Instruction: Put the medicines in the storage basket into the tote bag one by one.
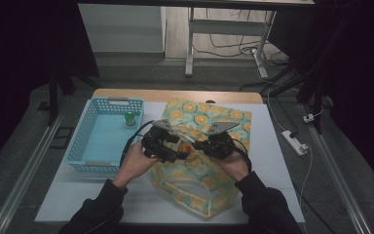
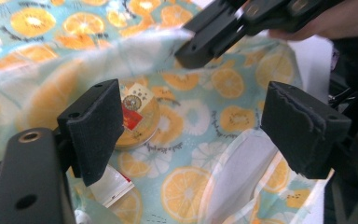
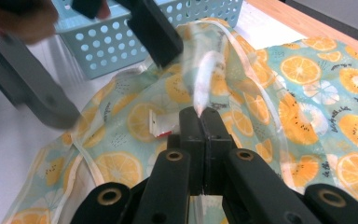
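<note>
Two tools working at the mouth of an orange-print bag

The right tool point(image 3: 200, 122) is pinching the rim of the bag point(image 1: 214, 122) lying on the worktop point(image 1: 272, 161) beside the blue basket point(image 1: 85, 141); the left tool point(image 2: 191, 135) is standing released over the opening, nothing between its pads, above a round tin point(image 2: 140, 121) inside.

The table point(image 1: 272, 161) has a white top with a wooden strip along its far edge. On it lie a light blue perforated basket point(image 1: 88, 146) at left and an orange-print cloth bag point(image 1: 204, 146) beside it, centre-right.
</note>
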The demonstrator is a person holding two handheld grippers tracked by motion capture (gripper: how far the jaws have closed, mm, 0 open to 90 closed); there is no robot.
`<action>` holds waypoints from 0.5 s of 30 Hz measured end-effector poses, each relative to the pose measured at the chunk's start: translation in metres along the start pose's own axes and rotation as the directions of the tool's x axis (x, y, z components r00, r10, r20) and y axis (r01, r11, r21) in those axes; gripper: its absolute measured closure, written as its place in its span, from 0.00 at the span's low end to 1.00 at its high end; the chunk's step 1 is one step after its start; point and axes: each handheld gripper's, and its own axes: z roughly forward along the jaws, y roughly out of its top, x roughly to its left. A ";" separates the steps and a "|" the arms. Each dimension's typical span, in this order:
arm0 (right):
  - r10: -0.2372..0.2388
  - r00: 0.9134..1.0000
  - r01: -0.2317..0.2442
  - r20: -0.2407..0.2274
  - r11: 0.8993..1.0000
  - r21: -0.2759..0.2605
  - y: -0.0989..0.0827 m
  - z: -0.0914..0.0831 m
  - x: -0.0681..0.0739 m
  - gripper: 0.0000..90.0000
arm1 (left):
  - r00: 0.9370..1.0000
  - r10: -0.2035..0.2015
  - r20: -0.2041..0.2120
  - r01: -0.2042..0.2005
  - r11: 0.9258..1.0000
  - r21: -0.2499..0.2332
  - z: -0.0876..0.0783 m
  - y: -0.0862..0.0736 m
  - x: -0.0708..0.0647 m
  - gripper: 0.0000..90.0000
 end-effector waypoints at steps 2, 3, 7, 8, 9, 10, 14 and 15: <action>0.000 1.000 0.000 -0.003 1.000 0.008 -0.001 0.002 0.001 1.00 | 1.000 -0.007 0.004 0.008 1.000 -0.017 -0.005 0.000 0.002 0.22; -0.002 1.000 0.002 -0.005 1.000 0.013 -0.002 0.004 0.001 1.00 | 1.000 -0.012 0.003 0.012 1.000 -0.022 -0.006 -0.001 0.003 0.22; -0.007 1.000 0.008 -0.017 0.999 0.036 -0.004 0.010 0.005 1.00 | 0.999 -0.032 -0.012 0.032 0.999 -0.025 -0.009 -0.003 0.008 0.22; -0.013 1.000 0.014 -0.021 0.999 0.046 -0.005 0.013 0.006 1.00 | 0.999 -0.032 -0.012 0.032 0.999 -0.025 -0.009 -0.003 0.008 0.22; -0.016 1.000 0.017 -0.024 0.998 0.055 -0.006 0.015 0.007 1.00 | 0.999 -0.039 -0.014 0.039 0.999 -0.021 -0.009 -0.004 0.010 0.22; -0.021 0.999 0.023 -0.027 0.998 0.061 -0.006 0.017 0.008 1.00 | 0.999 -0.039 -0.014 0.039 0.999 -0.021 -0.009 -0.004 0.010 0.22; -0.037 0.998 0.040 -0.041 0.995 0.089 -0.009 0.025 0.013 1.00 | 0.999 -0.038 -0.024 0.038 0.999 -0.018 -0.011 -0.004 0.011 0.22; -0.039 0.998 0.042 -0.042 0.995 0.090 -0.009 0.025 0.014 1.00 | 0.999 -0.038 -0.026 0.038 0.999 -0.022 -0.012 -0.004 0.011 0.22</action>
